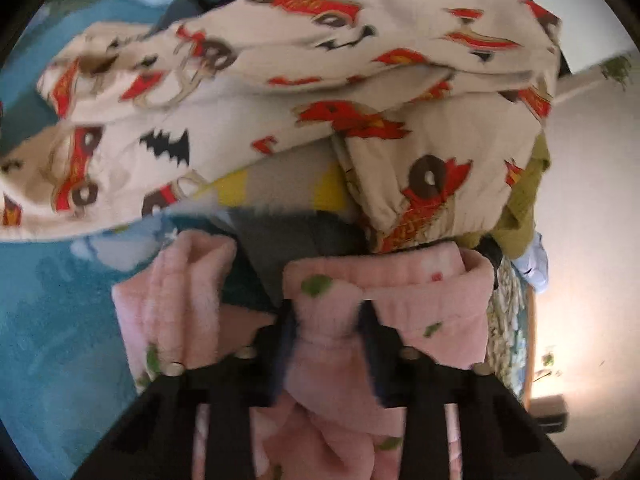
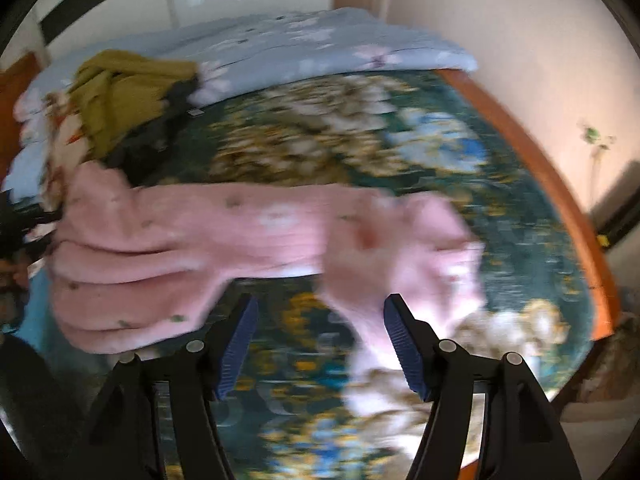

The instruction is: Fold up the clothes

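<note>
A floral bedspread, smeared by blur, covers the bed; its near part is cut off behind the right gripper, whose blue-padded fingers stand wide apart and empty. Across the bed stretches the pink fleece garment, its left end bunched. The left gripper pinches a fold of that garment, hiding its fingers. Farther off, cream car-print pyjamas overlie a half-hidden olive garment.

left wrist close on clothes, right wrist over bed, both see pink garment
</note>
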The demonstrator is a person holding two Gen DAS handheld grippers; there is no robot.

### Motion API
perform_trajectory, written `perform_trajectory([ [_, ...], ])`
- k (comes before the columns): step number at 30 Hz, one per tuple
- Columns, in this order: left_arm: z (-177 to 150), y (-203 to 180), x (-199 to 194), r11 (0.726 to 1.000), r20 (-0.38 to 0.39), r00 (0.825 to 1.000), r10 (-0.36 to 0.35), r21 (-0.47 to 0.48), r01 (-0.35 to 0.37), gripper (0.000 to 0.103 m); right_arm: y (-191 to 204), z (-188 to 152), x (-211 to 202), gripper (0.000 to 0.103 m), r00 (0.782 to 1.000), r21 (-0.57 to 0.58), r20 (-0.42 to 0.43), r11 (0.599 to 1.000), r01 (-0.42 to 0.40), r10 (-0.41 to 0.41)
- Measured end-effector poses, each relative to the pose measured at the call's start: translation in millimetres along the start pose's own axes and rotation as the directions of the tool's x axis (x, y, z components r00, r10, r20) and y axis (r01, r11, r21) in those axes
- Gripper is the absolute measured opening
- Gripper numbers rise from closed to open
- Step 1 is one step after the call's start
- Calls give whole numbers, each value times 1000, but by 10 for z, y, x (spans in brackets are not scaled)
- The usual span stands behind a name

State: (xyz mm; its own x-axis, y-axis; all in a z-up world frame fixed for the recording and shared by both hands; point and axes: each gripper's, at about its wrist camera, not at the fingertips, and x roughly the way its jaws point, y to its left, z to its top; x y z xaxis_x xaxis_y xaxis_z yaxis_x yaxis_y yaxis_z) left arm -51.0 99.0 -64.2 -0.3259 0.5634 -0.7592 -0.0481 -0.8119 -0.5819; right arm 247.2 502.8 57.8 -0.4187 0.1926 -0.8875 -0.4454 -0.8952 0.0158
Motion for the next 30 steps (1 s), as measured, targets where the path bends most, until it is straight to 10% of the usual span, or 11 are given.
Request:
perform_trajectory([
  [3,17,24,-164,999,49,998,-29,-12,30,17,398,-66,236,67,982,17,-73,984,-176,176],
  [7,30,89,-361,999,62,997,-53,-8,54,17,933,-359,742,67,866,123,-240,899,-421,438],
  [11,19,104,-507,998,57,997,-56,20,55,17,1299,-569,1205,67,816,206,-301,869,-450,494],
  [17,19,56,-662,997,68,996,-55,54,51,17,1496,-531,1404,63,801,346,-230,816,-464,553],
  [19,50,-1,-713,997,77,996,-52,55,47,16,1557,-496,1440,14,794,382,-225,801,-461,564],
  [20,58,-3,-764,997,86,995,-50,57,45,16,1591,-493,1457,7,807,385,-246,818,-426,536],
  [24,159,-196,-993,997,145,989,-35,67,26,15,1645,-380,1269,6,827,349,-219,833,-430,518],
  [30,391,-198,-1763,998,295,954,-57,42,47,14,1419,269,118,6,883,109,64,876,-469,465],
])
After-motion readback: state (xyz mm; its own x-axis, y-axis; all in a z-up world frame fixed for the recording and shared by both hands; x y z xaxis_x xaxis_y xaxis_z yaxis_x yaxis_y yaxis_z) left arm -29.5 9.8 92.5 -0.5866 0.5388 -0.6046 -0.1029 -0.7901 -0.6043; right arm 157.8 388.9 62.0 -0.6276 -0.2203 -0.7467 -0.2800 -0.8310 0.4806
